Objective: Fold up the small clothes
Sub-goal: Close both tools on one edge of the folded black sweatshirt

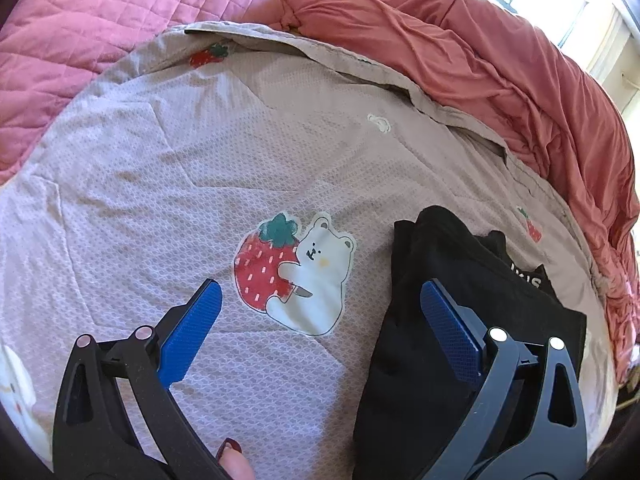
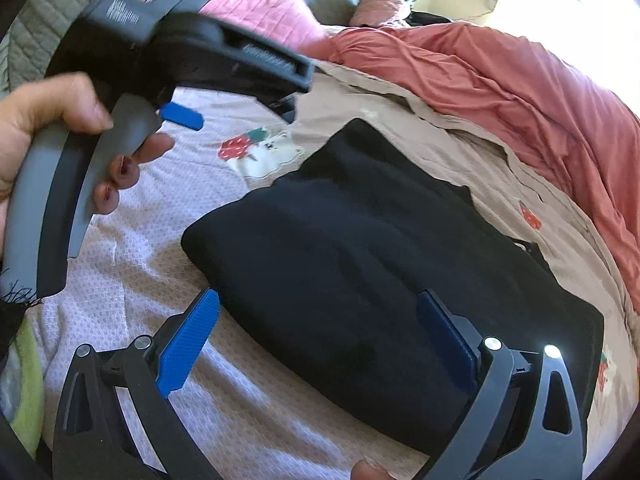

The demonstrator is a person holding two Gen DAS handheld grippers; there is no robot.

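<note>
A folded black garment lies on the pale pink bedsheet; it also shows at the right of the left wrist view. My left gripper is open and empty, hovering above the sheet at the garment's left edge, its right finger over the cloth. My right gripper is open, hovering over the near part of the garment, holding nothing. The left gripper's body and the hand holding it show at the upper left of the right wrist view.
The sheet has a strawberry-and-bear print. A bunched coral-red blanket runs along the far right. A pink quilted pillow lies at the far left. A yellow-green item sits at the left edge.
</note>
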